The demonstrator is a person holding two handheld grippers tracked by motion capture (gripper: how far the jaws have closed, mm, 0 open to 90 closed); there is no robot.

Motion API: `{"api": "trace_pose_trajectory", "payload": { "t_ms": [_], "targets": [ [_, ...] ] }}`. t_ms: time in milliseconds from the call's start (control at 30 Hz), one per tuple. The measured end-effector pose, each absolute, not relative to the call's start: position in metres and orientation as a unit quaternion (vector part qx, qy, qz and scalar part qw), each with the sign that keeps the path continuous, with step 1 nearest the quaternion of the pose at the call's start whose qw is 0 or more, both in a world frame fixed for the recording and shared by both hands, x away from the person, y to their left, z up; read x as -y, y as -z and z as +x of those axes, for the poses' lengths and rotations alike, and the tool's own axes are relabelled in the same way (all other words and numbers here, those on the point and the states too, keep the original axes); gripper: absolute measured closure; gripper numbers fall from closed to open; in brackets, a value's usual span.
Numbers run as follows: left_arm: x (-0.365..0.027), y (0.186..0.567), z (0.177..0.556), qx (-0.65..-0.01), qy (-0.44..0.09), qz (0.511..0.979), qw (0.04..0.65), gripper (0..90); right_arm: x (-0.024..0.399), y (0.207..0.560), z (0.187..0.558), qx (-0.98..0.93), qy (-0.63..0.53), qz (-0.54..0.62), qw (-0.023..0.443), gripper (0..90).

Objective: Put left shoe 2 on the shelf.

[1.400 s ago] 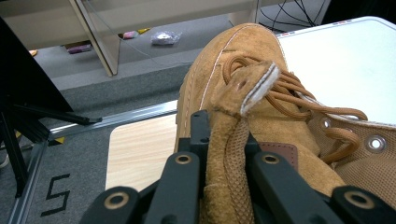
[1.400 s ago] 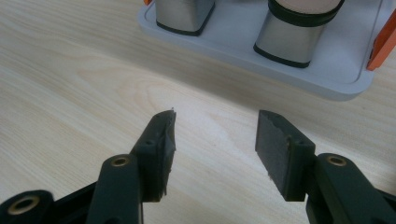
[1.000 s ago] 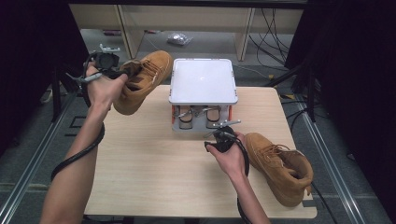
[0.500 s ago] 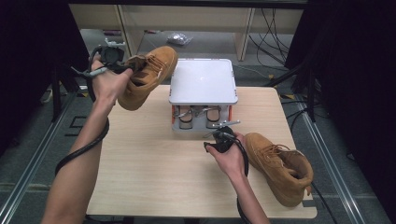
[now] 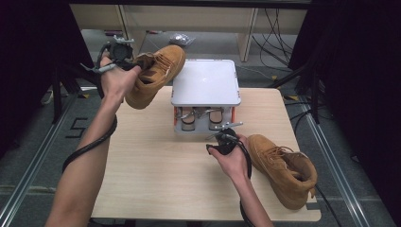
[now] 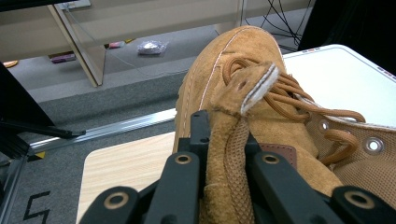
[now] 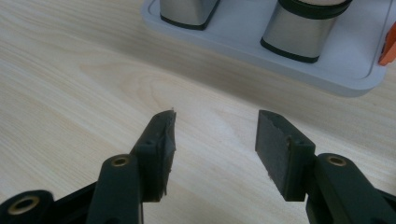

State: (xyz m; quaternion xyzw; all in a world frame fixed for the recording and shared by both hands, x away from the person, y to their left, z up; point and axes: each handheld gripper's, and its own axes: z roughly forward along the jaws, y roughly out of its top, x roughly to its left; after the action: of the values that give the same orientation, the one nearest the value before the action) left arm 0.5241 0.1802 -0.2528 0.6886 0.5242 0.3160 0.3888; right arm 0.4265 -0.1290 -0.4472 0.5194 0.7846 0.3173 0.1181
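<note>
My left gripper [image 5: 124, 60] holds a tan suede boot [image 5: 156, 75] in the air over the table's far left corner, toe toward the white rack. Its jaws are shut on the boot's tongue [image 6: 231, 140], and the boot [image 6: 261, 88] with its brown laces runs away from the camera. A second tan boot [image 5: 283, 168] lies on the table at the right. My right gripper [image 5: 226, 142] hovers low in front of the rack, just left of that boot. The right gripper [image 7: 215, 135] stands open over bare wood with nothing between its fingers.
A white two-level shoe rack [image 5: 204, 90] stands at the table's far middle, with two metal shoe forms on its lower tray [image 7: 327, 70]. The wooden table [image 5: 156, 179] has edges left and right. Shelving, cables and a plastic bag lie on the floor behind.
My left hand has carried the boot a little up and to the right, toward the rack. The right gripper and the second boot have stayed put.
</note>
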Motion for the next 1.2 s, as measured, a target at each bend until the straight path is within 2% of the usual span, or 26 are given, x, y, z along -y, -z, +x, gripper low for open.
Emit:
{"api": "trace_pose_trajectory", "payload": {
  "t_ms": [1200],
  "targets": [
    [-0.139, 0.24, 0.554, -0.527, -0.292, 0.694, 0.393, 83.3, 0.13, 0.451, 0.426, -0.792, -0.315, 0.509, 0.121, 48.1]
  ]
}}
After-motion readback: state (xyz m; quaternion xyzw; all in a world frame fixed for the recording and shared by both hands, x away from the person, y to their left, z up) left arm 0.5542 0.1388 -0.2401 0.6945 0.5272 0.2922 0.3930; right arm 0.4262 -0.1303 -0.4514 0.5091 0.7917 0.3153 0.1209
